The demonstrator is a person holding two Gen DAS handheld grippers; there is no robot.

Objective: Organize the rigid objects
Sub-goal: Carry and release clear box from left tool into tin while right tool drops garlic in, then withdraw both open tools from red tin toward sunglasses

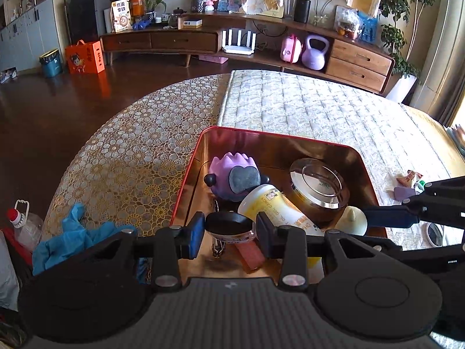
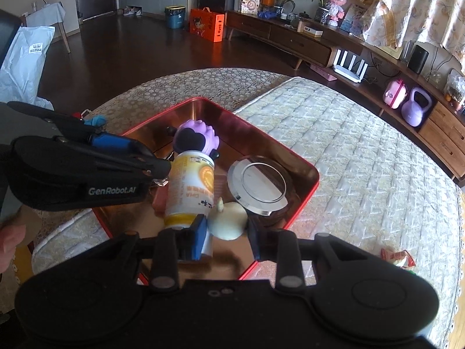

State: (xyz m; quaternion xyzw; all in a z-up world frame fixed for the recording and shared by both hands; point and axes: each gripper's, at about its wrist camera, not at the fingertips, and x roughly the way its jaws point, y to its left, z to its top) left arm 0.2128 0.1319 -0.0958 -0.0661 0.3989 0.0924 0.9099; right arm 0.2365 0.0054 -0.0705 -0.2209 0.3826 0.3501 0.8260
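In your left wrist view, your left tool (image 1: 228, 231) sits low in the centre of the frame, its 2 pads pinching a small round black-lidded jar (image 1: 229, 226). The jar's lower half is hidden behind the fingers, so you cannot read its label. Under it lie a pinkish block (image 1: 251, 257) and a metal clip, both partly covered. The red tray (image 1: 279, 145) fills the middle of the frame, resting on the counter, and holds a purple toy (image 1: 232, 174), a yellow-and-white can (image 1: 273, 206) lying on its side, and a glass ashtray (image 1: 319, 189). Your right tool (image 1: 364, 221) reaches in from the right edge, 1 blue pad against a pale cream dome-shaped piece (image 1: 350, 221); its other finger cannot be made out here. At the left edge, blue gloves (image 1: 72, 232) are partly cut off by the tool body.

In your right wrist view, your right tool (image 2: 226, 232) is at bottom centre, its pads closed on the cream piece (image 2: 228, 222), which hangs over the tray's near right part. The can (image 2: 191, 186) runs behind the left pad, its lower end hidden. Your left tool (image 2: 162, 168) enters from the left; its tips and the jar are hidden behind the can. A hand (image 2: 10, 241) is cut off at the left edge.
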